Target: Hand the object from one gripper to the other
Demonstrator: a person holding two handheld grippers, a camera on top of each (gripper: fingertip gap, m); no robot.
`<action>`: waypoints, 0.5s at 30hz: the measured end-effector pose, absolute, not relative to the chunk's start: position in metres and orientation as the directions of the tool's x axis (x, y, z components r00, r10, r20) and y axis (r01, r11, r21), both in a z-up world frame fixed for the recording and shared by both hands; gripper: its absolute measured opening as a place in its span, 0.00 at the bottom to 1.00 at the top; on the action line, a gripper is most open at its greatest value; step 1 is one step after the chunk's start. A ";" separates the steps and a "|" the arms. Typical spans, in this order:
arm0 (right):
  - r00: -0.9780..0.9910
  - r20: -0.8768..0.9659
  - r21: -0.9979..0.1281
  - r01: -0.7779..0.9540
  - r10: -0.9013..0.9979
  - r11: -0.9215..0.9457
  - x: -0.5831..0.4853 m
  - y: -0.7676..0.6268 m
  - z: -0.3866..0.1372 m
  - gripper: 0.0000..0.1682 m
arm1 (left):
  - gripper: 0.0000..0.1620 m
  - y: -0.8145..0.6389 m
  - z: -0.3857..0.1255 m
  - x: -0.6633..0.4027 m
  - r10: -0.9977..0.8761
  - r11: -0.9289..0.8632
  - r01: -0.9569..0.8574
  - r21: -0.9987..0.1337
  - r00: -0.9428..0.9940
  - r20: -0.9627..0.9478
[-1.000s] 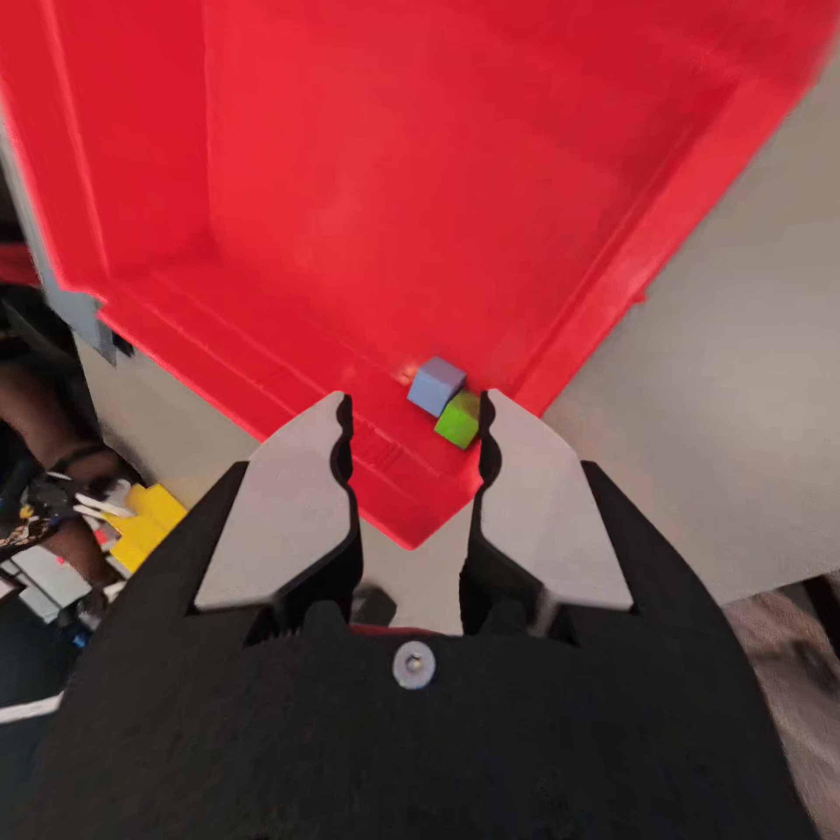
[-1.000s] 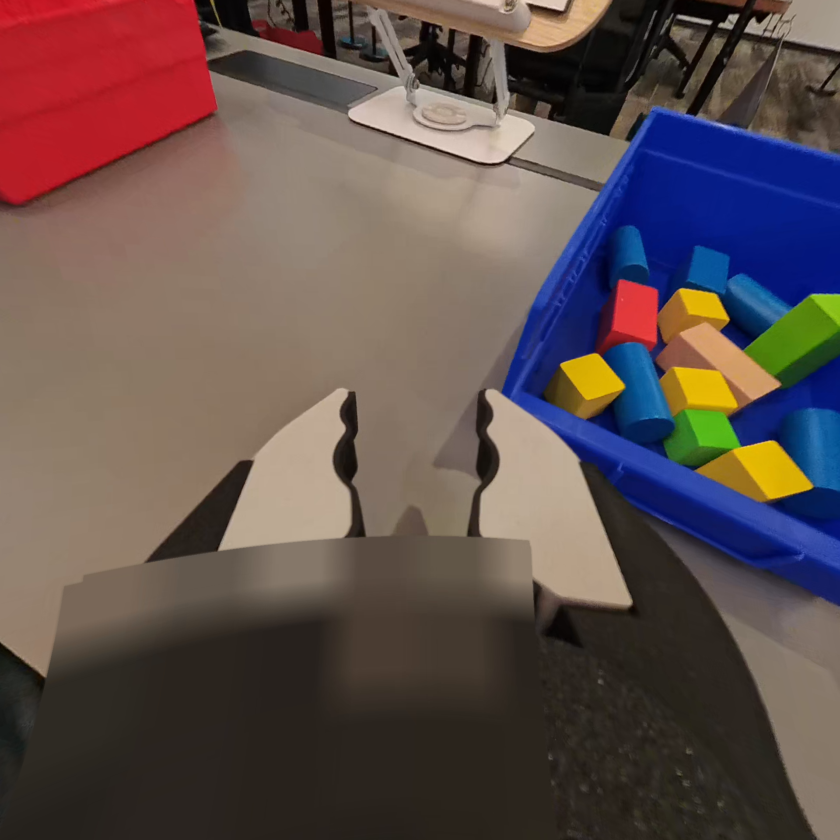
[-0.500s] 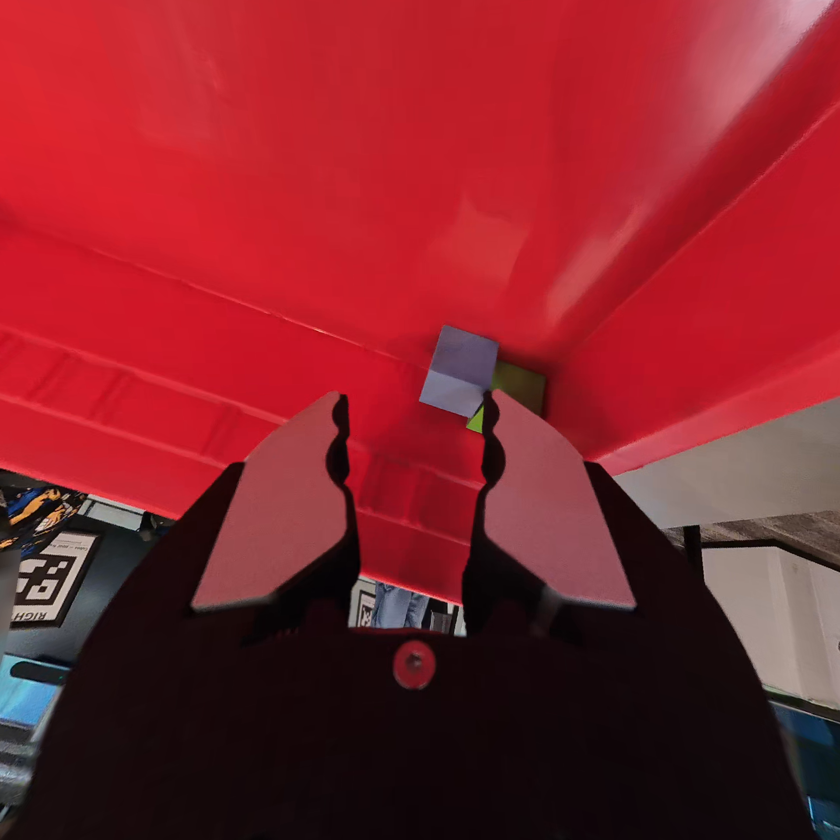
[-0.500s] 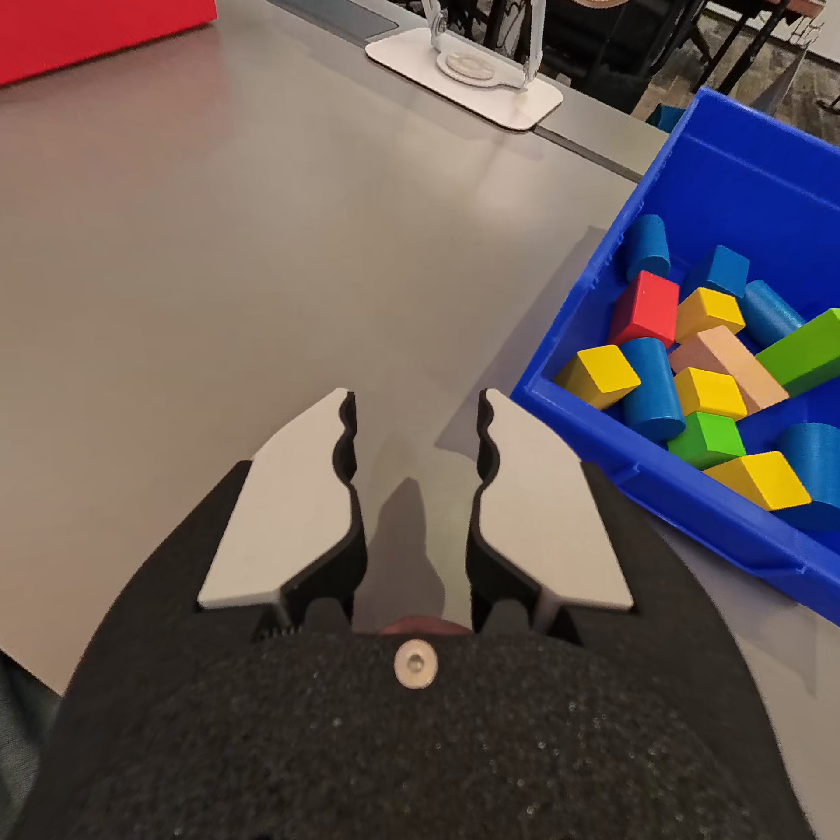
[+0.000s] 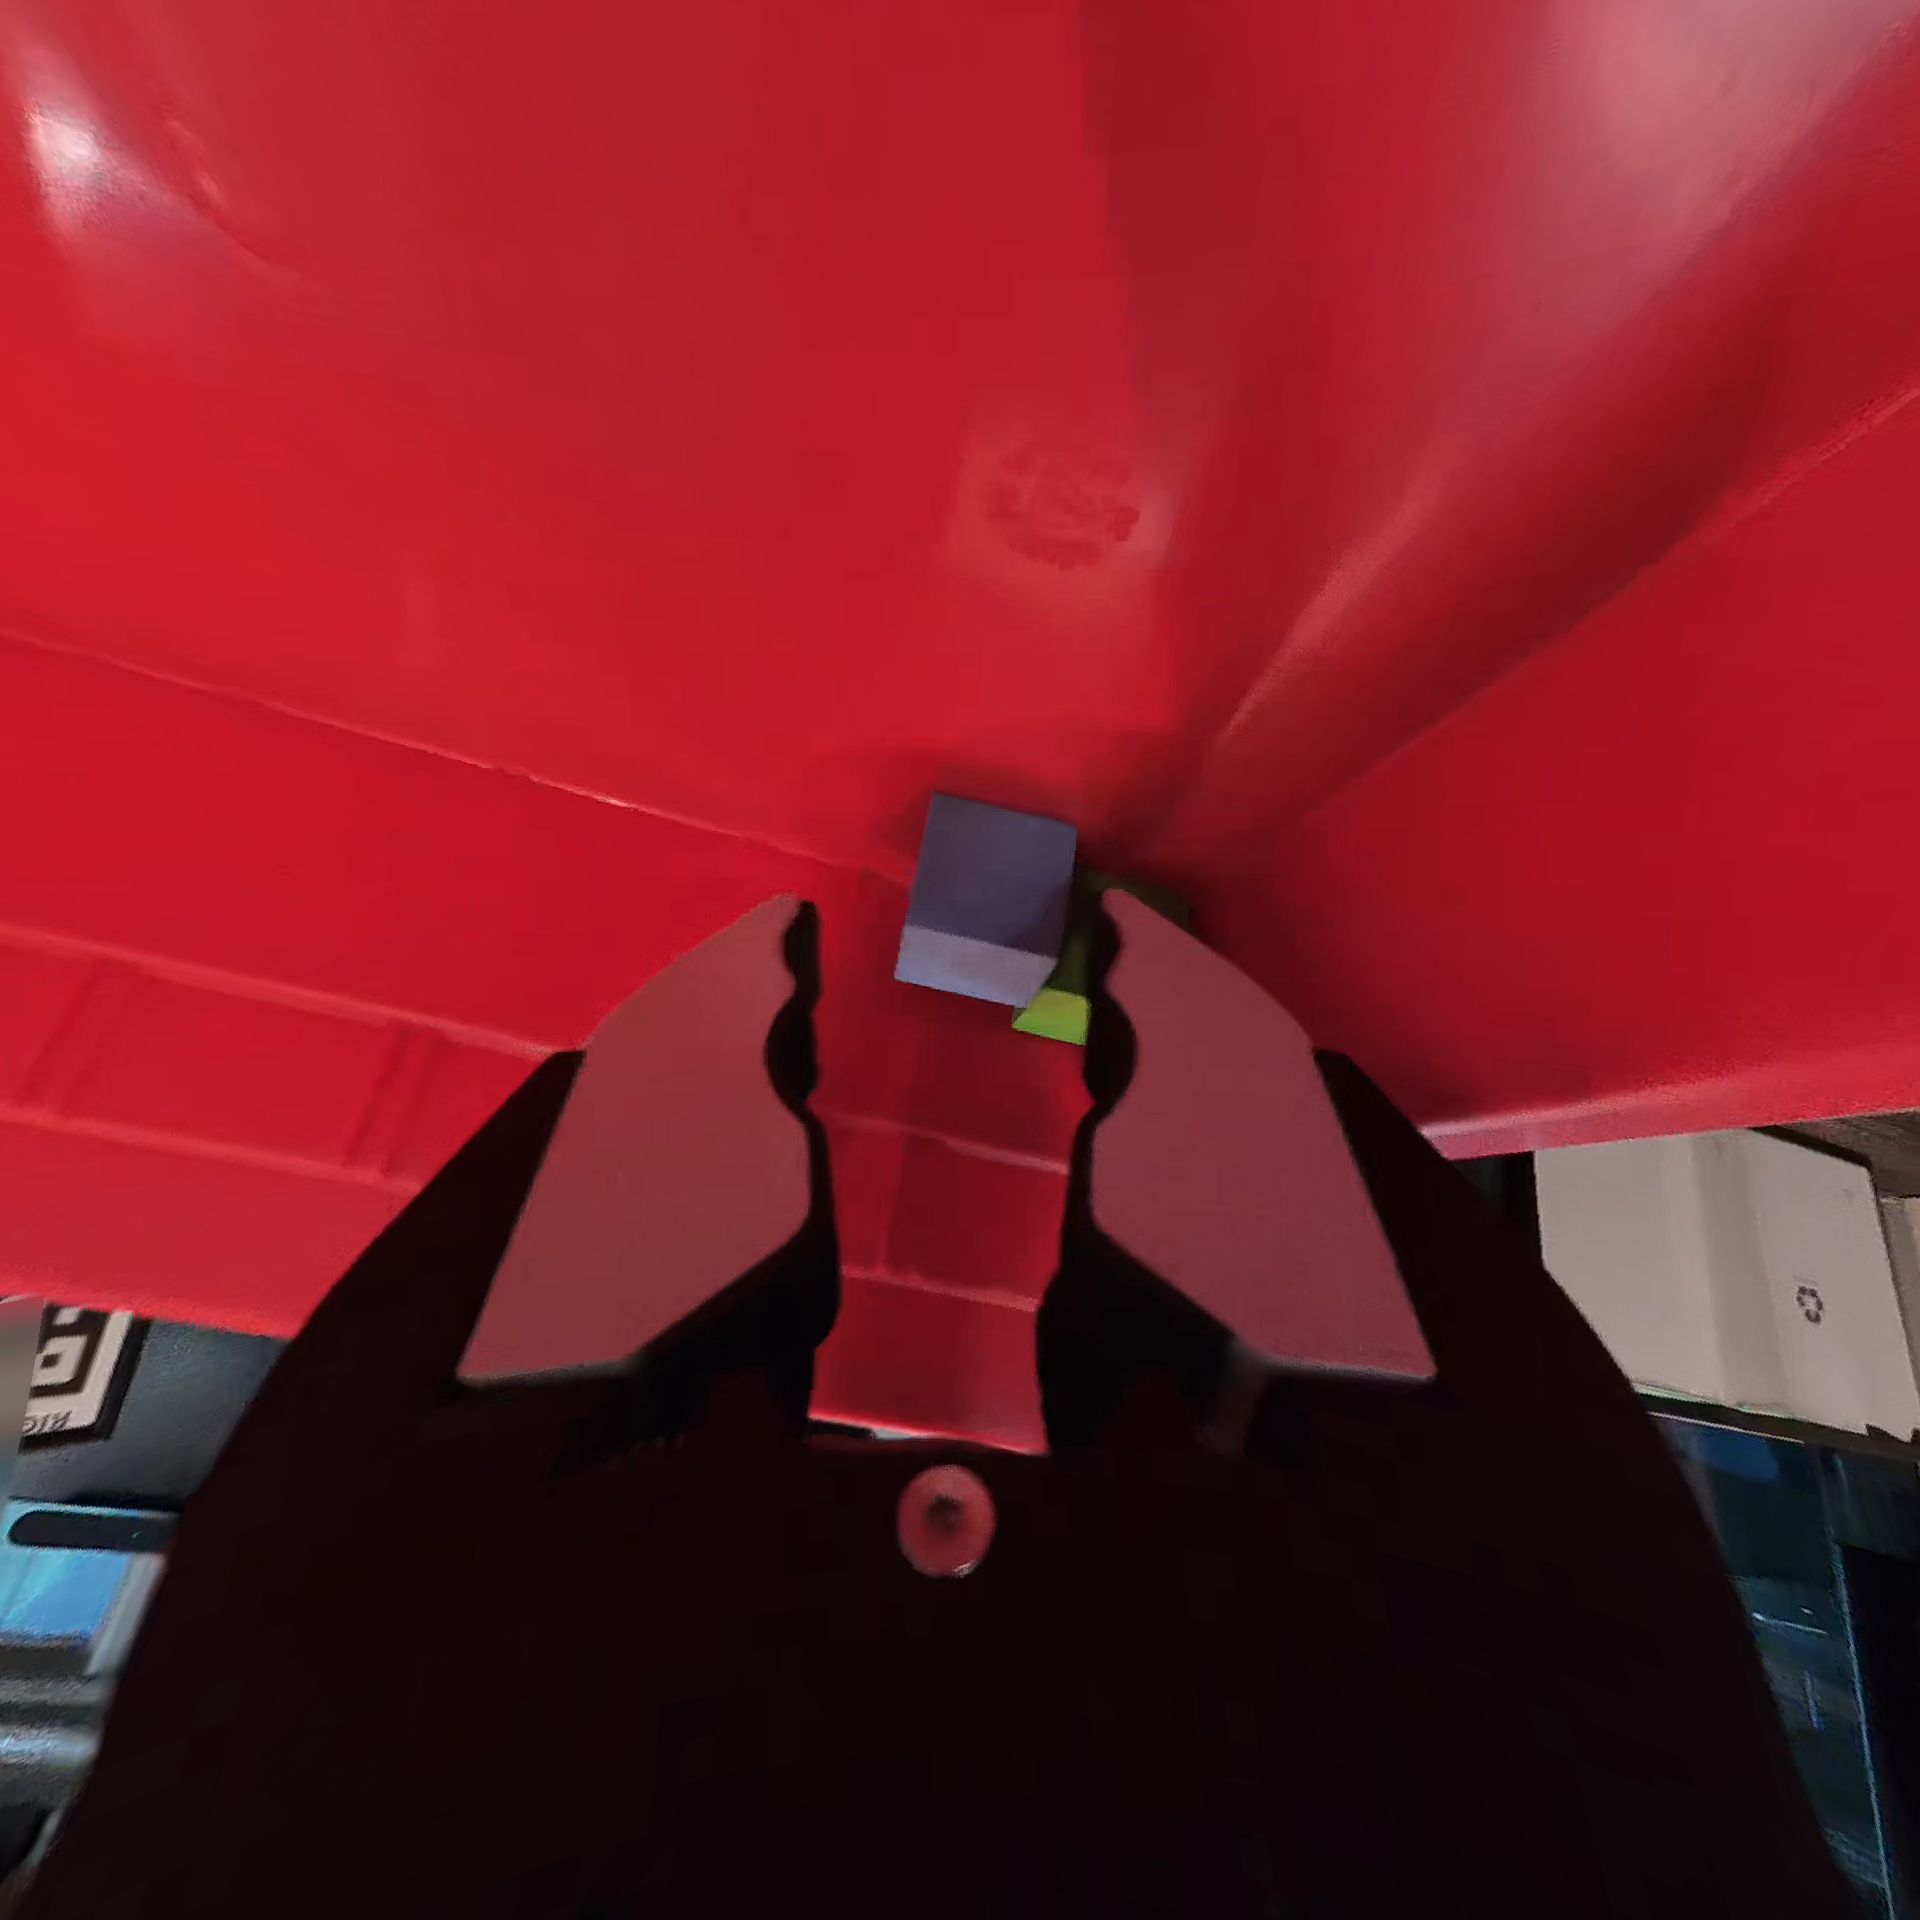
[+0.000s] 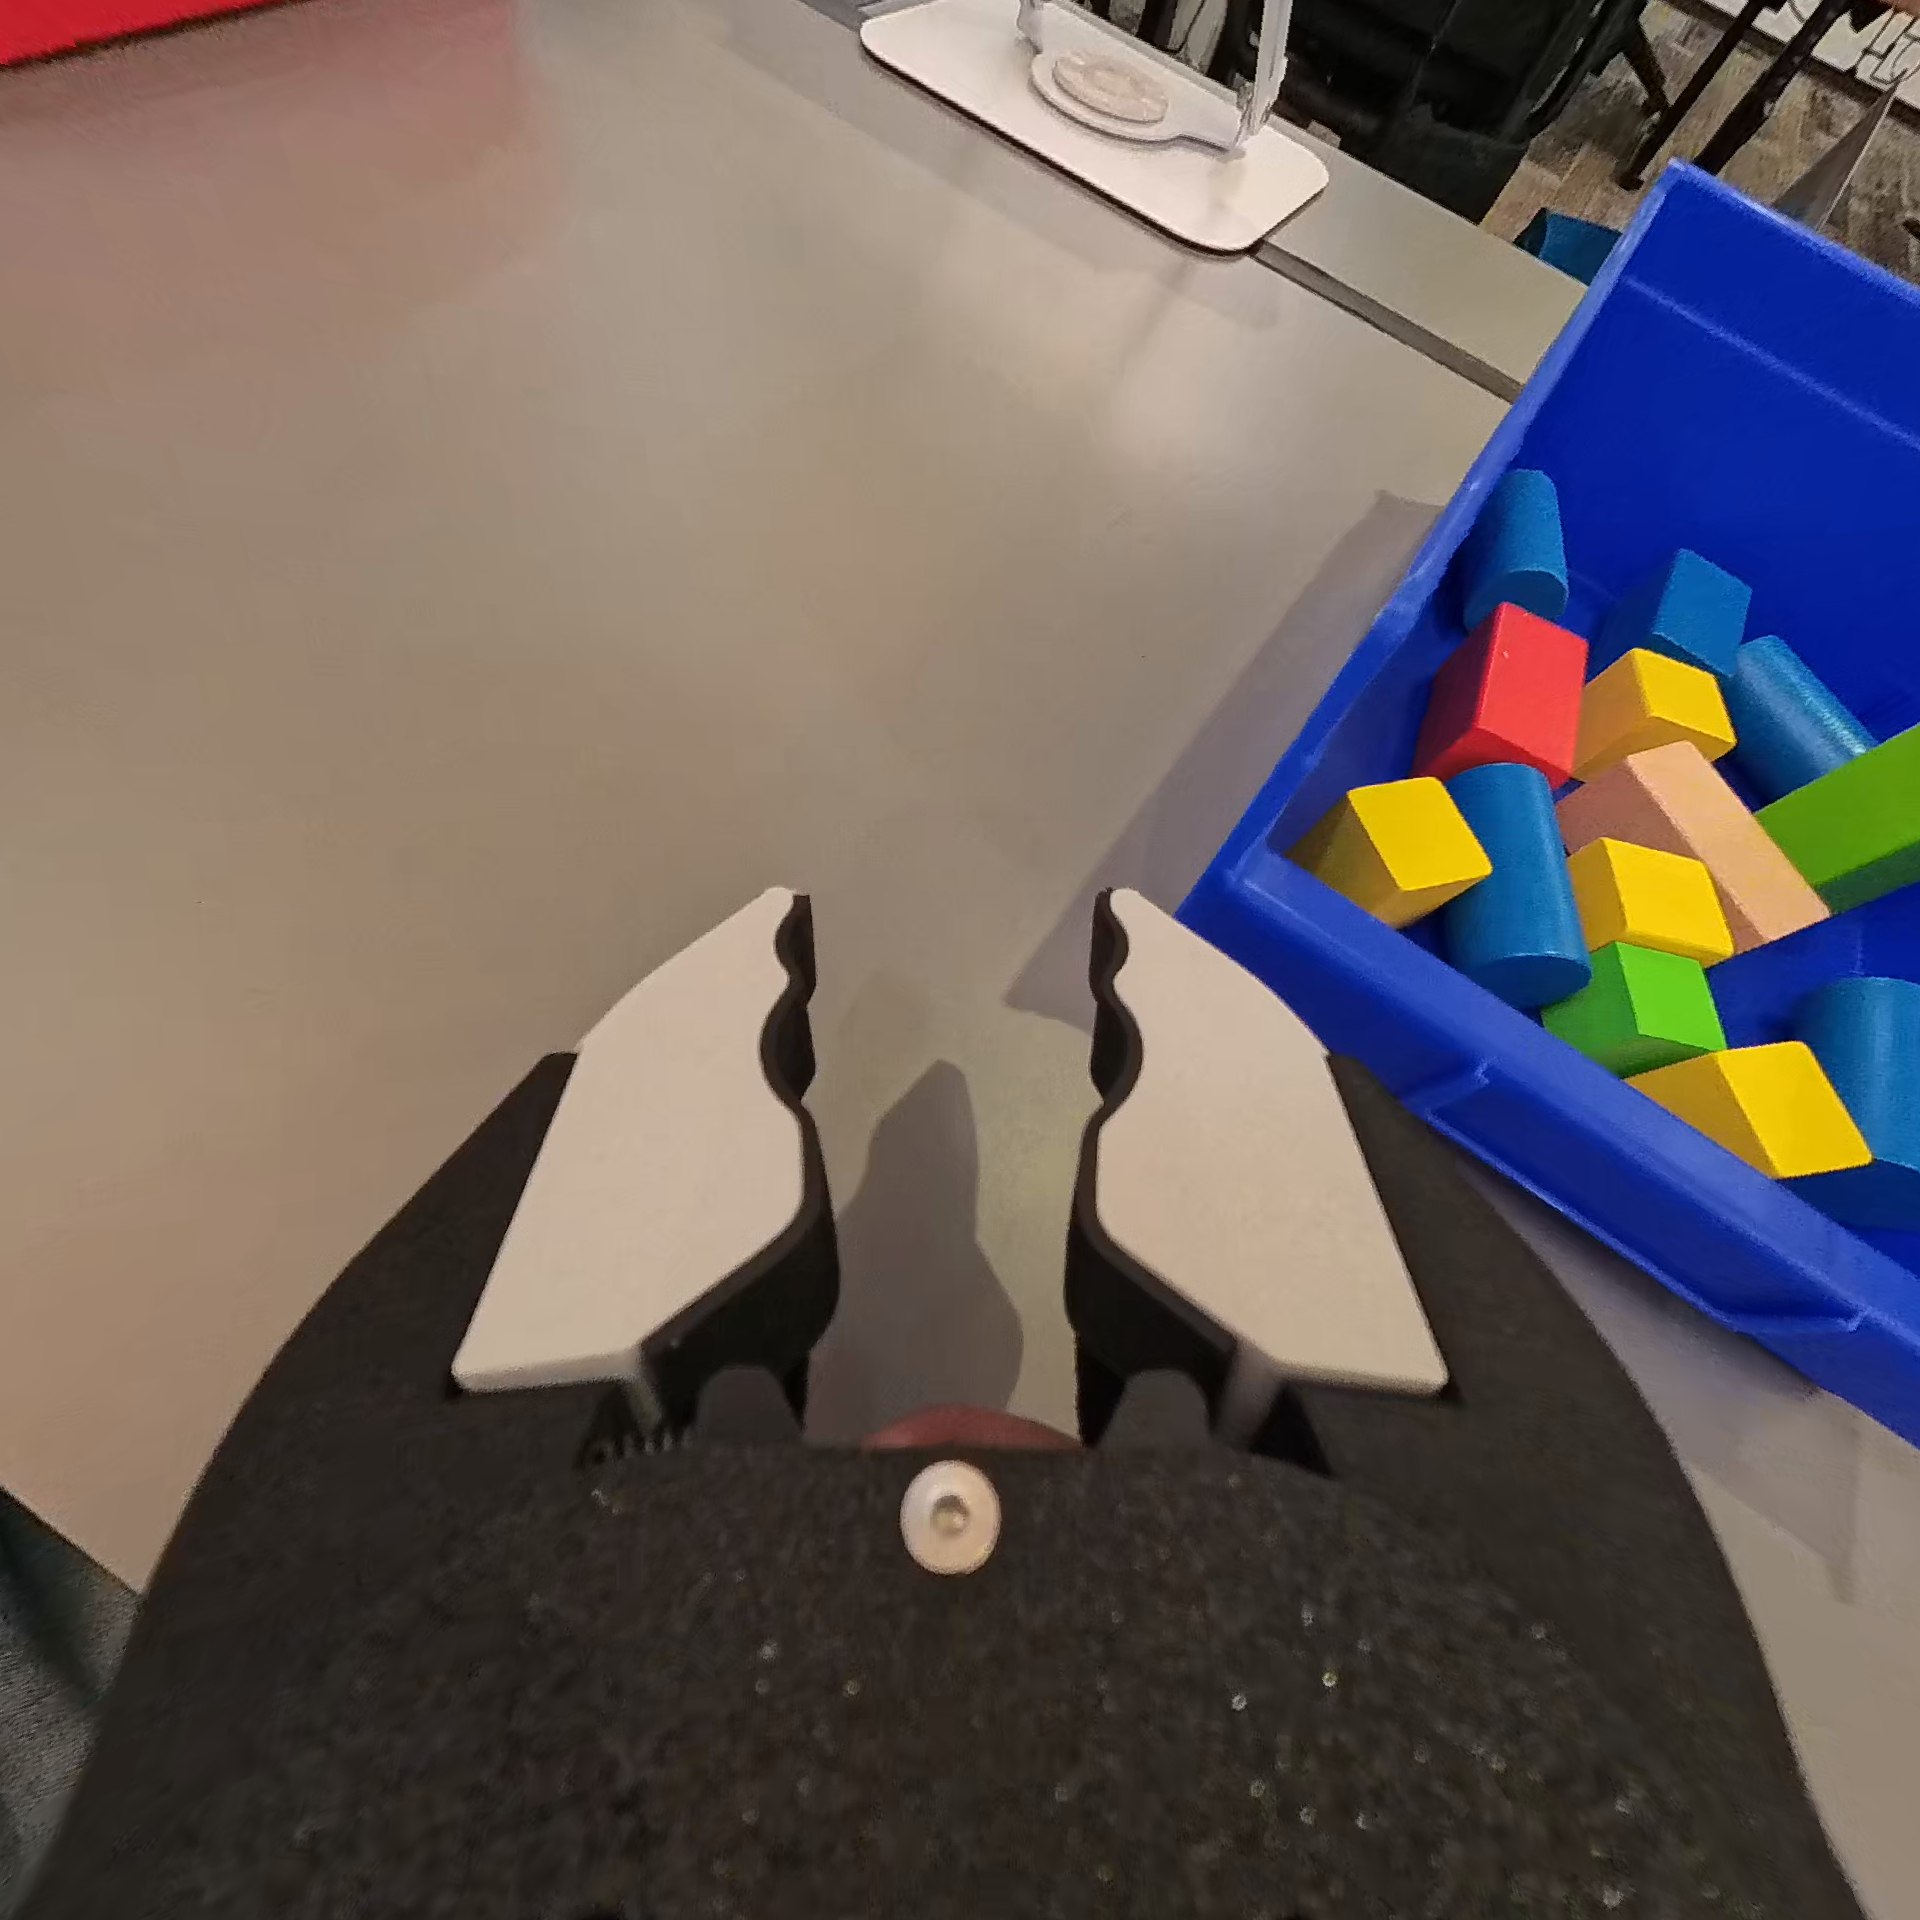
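Note:
In the left wrist view a red bin [image 5: 623, 468] fills the frame. In its corner lie a pale blue cube [image 5: 987, 899] and a green block [image 5: 1055, 1013], touching each other. My left gripper [image 5: 951, 914] is open inside the bin, its tips just short of the cube; the right finger hides part of the green block. In the right wrist view my right gripper [image 6: 951, 914] is open and empty above the grey table [image 6: 520, 520], left of a blue bin [image 6: 1714, 364] that holds several coloured blocks.
A white flat stand base [image 6: 1101, 125] sits at the far table edge. A strip of the red bin [image 6: 94, 26] shows at the top left of the right wrist view. A white box [image 5: 1714, 1278] shows beyond the red bin's rim.
My left gripper has dipped into the red bin and closed in on the blue cube and green block. My right gripper has shifted slightly forward over the table; both stay open.

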State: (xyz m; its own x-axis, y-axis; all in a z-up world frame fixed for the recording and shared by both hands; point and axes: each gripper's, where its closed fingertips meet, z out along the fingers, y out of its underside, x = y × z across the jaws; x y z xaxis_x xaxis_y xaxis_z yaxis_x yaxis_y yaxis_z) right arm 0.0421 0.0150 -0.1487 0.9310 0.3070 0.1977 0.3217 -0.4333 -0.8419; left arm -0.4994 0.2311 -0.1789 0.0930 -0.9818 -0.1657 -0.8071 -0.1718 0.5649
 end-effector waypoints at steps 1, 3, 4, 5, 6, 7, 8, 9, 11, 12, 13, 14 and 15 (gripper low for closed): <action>0.932 0.193 -0.843 0.318 0.308 -0.434 0.042 0.015 -0.149 0.30 | 0.20 0.230 -0.180 -0.499 -0.984 -0.166 -0.811 0.560 0.098 -0.150; 0.933 0.186 -0.843 0.312 0.308 -0.437 0.042 0.015 -0.149 0.30 | 0.18 0.230 -0.181 -0.498 -0.988 -0.141 -0.821 0.553 0.079 -0.135; 0.933 0.186 -0.843 0.312 0.308 -0.439 0.043 0.015 -0.150 0.30 | 0.18 0.230 -0.181 -0.497 -0.988 -0.134 -0.829 0.543 0.072 -0.134; 0.933 0.187 -0.841 0.314 0.308 -0.440 0.043 0.015 -0.150 0.30 | 0.17 0.230 -0.179 -0.495 -0.988 -0.133 -0.841 0.524 0.073 -0.135; 0.932 0.188 -0.840 0.315 0.309 -0.441 0.043 0.015 -0.151 0.30 | 0.17 0.231 -0.175 -0.492 -0.987 -0.138 -0.858 0.495 0.077 -0.142; 0.932 0.187 -0.840 0.315 0.309 -0.442 0.043 0.015 -0.151 0.30 | 0.17 0.234 -0.170 -0.488 -0.984 -0.147 -0.880 0.452 0.083 -0.157; 0.932 0.185 -0.840 0.314 0.310 -0.443 0.042 0.015 -0.152 0.30 | 0.17 0.237 -0.164 -0.483 -0.979 -0.160 -0.906 0.392 0.095 -0.180; 0.932 0.184 -0.839 0.314 0.312 -0.444 0.042 0.015 -0.152 0.30 | 0.17 0.241 -0.158 -0.477 -0.972 -0.175 -0.933 0.314 0.113 -0.207; 0.931 0.187 -0.837 0.318 0.313 -0.445 0.043 0.015 -0.152 0.30 | 0.17 0.246 -0.143 -0.463 -0.950 -0.196 -0.973 0.121 0.158 -0.268; 0.932 0.179 -0.840 0.311 0.314 -0.444 0.043 0.015 -0.152 0.30 | 0.17 0.245 -0.136 -0.456 -0.940 -0.192 -0.981 0.016 0.179 -0.289; 0.934 0.163 -0.846 0.298 0.318 -0.442 0.042 0.015 -0.150 0.30 | 0.17 0.242 -0.129 -0.448 -0.933 -0.174 -0.981 -0.091 0.194 -0.304; 0.936 0.144 -0.854 0.282 0.321 -0.438 0.042 0.016 -0.149 0.30 | 0.17 0.238 -0.121 -0.438 -0.925 -0.144 -0.970 -0.195 0.202 -0.322; 0.937 0.126 -0.861 0.267 0.327 -0.433 0.041 0.019 -0.146 0.30 | 0.17 0.233 -0.112 -0.426 -0.917 -0.105 -0.950 -0.294 0.206 -0.340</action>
